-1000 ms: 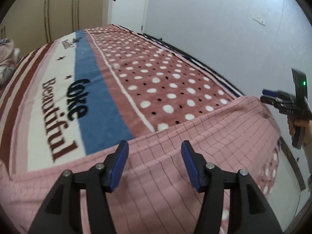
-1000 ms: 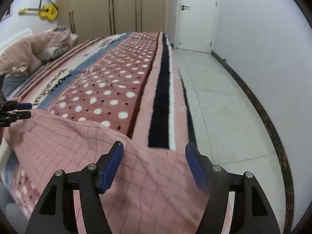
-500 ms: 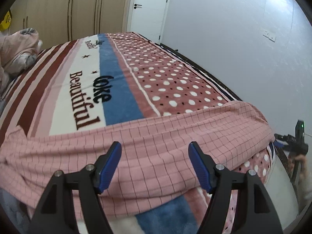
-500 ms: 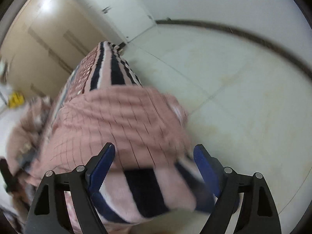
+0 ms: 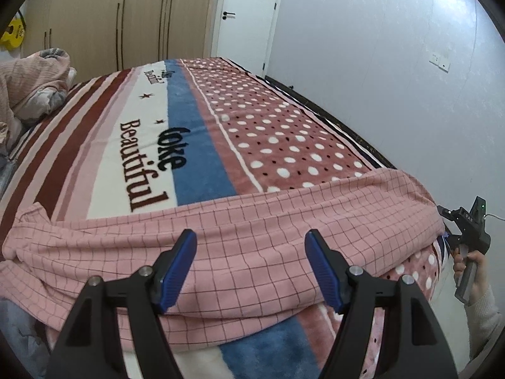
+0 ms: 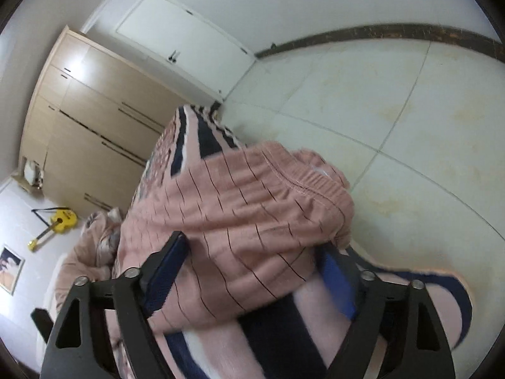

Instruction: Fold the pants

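The pink checked pants lie stretched across the near end of the bed. My left gripper hovers open just above their middle, with nothing between its blue pads. The waistband end hangs bunched over the bed's side edge. My right gripper is rolled onto its side there. Its jaws are closing with that bunched end between them, and the fabric covers the tip of the right pad. In the left wrist view the right gripper shows at the pants' far right end, held by a hand.
The patterned blanket covers the bed, with heaped bedding at its far left. Wardrobes and a white door stand behind. A white wall runs along the right. Tiled floor lies beside the bed, and a yellow guitar hangs on the wall.
My left gripper has drawn back from the pants and its jaws stand wider. My right gripper has dropped beside the bed, rolled over, and now straddles the waistband end.
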Demonstrator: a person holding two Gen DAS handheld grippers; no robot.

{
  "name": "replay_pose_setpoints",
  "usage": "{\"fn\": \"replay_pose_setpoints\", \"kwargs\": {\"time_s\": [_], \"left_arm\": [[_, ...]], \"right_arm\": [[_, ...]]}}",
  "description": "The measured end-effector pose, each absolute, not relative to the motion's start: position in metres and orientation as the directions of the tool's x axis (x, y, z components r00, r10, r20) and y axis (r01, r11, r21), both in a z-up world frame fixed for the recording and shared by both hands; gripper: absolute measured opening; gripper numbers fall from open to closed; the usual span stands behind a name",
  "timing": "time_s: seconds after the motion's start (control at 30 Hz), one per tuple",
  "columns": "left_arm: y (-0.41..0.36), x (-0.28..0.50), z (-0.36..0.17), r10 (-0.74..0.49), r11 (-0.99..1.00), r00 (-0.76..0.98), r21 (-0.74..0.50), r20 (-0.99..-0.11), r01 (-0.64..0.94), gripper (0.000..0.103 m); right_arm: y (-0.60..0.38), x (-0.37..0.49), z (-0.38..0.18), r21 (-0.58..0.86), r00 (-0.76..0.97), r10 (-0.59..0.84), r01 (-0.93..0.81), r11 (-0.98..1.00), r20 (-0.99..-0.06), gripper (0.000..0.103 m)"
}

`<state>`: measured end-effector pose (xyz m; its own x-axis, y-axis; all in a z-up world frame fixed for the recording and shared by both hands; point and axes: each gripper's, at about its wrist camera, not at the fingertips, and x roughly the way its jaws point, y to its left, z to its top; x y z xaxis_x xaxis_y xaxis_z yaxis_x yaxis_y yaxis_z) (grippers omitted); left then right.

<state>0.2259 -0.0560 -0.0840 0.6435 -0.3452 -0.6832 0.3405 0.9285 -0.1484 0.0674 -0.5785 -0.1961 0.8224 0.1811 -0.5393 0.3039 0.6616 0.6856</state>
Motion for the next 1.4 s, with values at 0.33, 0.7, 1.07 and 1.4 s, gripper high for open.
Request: {"fn": "replay_pose_setpoints", "kwargs": {"time_s": [0.33, 0.7, 1.07, 1.4], "left_arm": [[-0.022, 0.215, -0.074, -0.322, 0.945, 0.7, -0.176, -0.637, 0.275, 0.067], [0.05, 0.169, -0.045, -0.27, 0.962, 0.792, -0.177, -0.548, 0.206, 0.067], [0.093, 0.136, -0.046, -0.276, 0.961, 0.814, -0.149, -0.511, 0.232, 0.069], [0.093, 0.143, -0.075, -0.37, 0.929, 0.739, -0.236, -0.563, 0.286, 0.073]], "right_arm": [[-0.538, 0.08, -0.123, 0.487, 0.891, -0.027, 0.273, 0.829, -0.454, 0.008], [-0.409, 0.127, -0.022, 0.344, 0.926, 0.189, -0.069, 0.936, -0.327, 0.007], [-0.199, 0.172, -0.076, 0.247, 0.669, 0.501, -0.443, 0.862, -0.55, 0.004], [-0.171, 0.155, -0.119, 0.226, 0.526, 0.474, -0.468, 0.854, -0.706, 0.024]]}}
